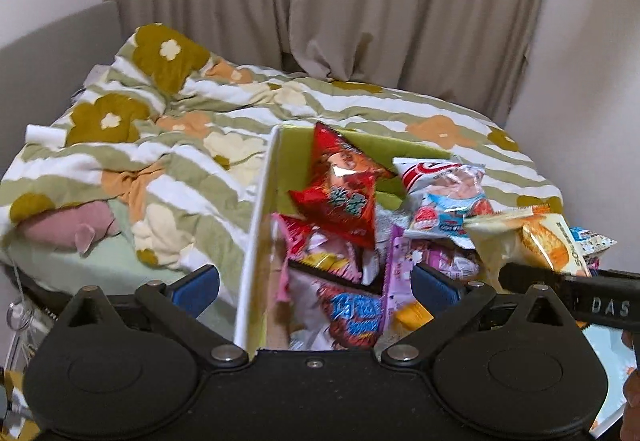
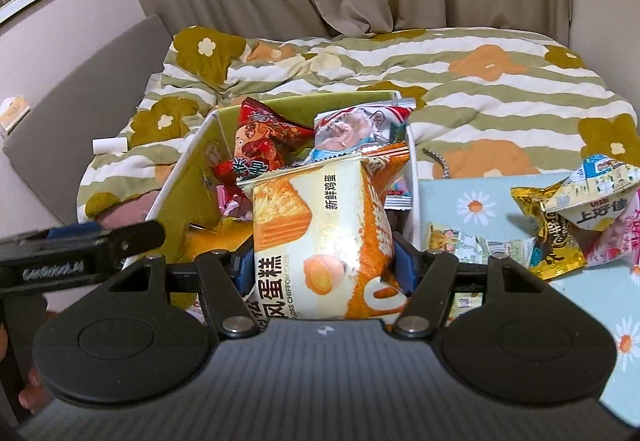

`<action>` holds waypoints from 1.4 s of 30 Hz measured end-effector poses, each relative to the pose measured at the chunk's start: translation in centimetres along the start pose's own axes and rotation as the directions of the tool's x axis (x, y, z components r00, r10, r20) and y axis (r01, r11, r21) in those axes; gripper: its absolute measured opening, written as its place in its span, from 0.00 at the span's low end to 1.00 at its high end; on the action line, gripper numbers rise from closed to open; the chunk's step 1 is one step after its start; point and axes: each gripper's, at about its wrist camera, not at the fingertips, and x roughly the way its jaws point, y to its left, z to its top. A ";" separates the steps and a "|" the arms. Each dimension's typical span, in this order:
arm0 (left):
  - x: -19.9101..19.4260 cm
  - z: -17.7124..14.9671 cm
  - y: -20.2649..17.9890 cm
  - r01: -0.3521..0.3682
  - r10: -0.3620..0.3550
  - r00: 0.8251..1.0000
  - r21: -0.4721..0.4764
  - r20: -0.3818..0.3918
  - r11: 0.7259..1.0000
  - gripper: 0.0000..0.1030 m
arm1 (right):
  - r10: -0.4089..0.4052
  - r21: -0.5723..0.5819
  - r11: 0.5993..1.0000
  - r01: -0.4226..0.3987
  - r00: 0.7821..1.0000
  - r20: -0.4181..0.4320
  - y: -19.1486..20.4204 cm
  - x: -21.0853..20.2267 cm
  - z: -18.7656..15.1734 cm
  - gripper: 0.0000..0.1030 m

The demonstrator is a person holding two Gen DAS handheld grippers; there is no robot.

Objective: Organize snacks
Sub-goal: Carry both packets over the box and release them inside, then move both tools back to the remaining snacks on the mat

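Two risks are standing out, and both are coming from how full the box [image 2: 188, 177] already is. Starting at the left, the left gripper [image 1: 316, 287] is hanging over the box's near end with its jaws spread wide and nothing between them; its left finger is sitting outside the white left wall, so I am judging that any drop from here could be catching that rim and tipping the box on the soft quilt [image 1: 120, 161]. Moving right, the red chip bag [image 1: 340, 193] is standing propped against the green far wall, and the white-and-blue bag [image 1: 444, 197] is leaning beside it, both riding high on the heap. Further right, the right gripper [image 2: 324, 269] is pinching the chiffon cake packet [image 2: 320, 233] by its lower half, just over the box's near right corner. That packet is looking puffy, air-filled and slippery: cream and orange, printed with a cake slice and an egg yolk. Released onto the mound, it is likely to be sliding over the right wall, or nudging the leaning bags out. Squeezing harder is risking a crushed cake. Beyond the right wall, several loose snacks [image 2: 560, 225] are lying on a daisy-print cloth [image 2: 480, 201], still unsorted.
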 end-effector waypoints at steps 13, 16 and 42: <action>-0.8 -1.5 -0.4 -0.018 0.018 1.000 -0.015 -0.011 1.000 1.00 | 0.055 -0.027 0.998 -0.053 0.994 0.094 0.2 -0.1 -0.7 1.00; -0.6 -1.8 -0.8 -0.018 0.018 1.000 -0.006 -0.020 1.000 1.00 | 0.055 -0.026 0.998 -0.053 0.994 0.094 -0.1 -0.2 -1.0 1.00; -3.4 -0.2 -7.5 0.079 -0.086 0.994 0.110 0.065 0.991 1.00 | -0.059 0.040 0.998 0.052 0.977 0.204 -4.7 -7.2 -0.1 1.00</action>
